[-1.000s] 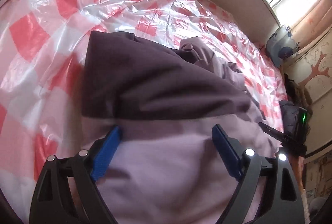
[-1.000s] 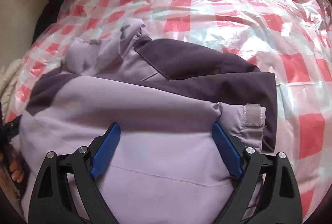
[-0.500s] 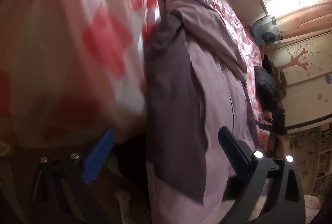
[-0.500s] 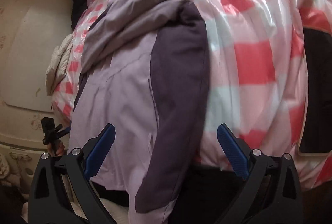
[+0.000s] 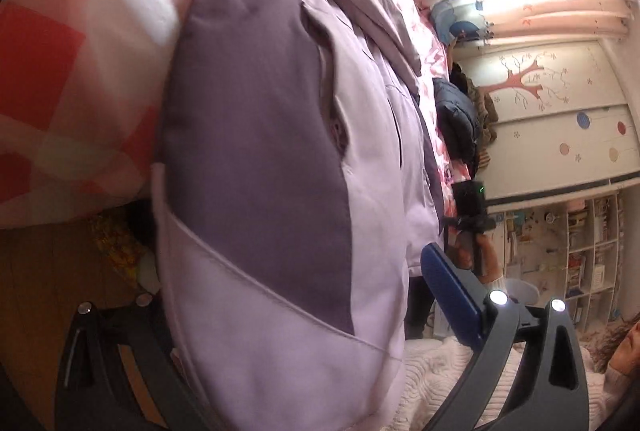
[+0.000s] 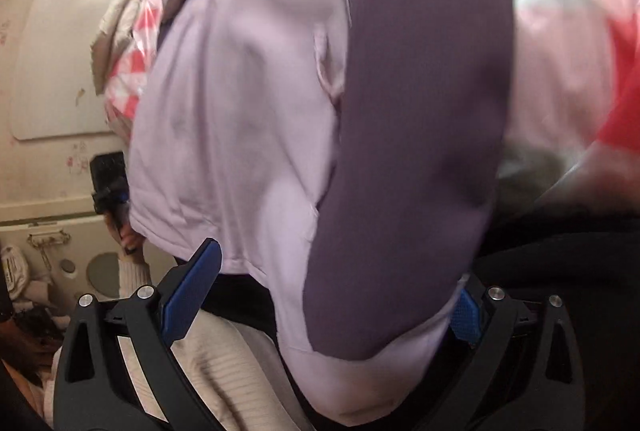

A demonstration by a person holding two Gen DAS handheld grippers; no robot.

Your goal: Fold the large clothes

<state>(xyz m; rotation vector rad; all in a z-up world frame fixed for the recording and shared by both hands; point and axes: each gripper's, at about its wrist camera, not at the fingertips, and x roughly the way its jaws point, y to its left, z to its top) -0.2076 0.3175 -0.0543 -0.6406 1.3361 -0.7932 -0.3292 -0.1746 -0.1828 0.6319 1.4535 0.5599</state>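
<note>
A large padded jacket, light lilac with dark purple panels, lies on the bed and hangs over its near edge; it fills the left wrist view (image 5: 272,159) and the right wrist view (image 6: 304,103). My left gripper (image 5: 304,315) is open, its jaws wide on either side of the jacket's left corner; the left finger is hidden behind the fabric. My right gripper (image 6: 324,295) is open, its jaws wide on either side of the jacket's right corner. Neither gripper is closed on the cloth.
A red-and-white checked plastic sheet (image 5: 68,71) covers the bed. Dark clothes (image 5: 456,119) lie at the bed's far side. A wardrobe wall (image 5: 560,119) and shelves (image 5: 580,251) stand beyond. The person's cream knit sleeve (image 6: 132,279) shows low down.
Both grippers have dropped from above the jacket down to the bed's near edge and tilted, and now face the jacket's hanging lower corners. Jaws stayed wide open.
</note>
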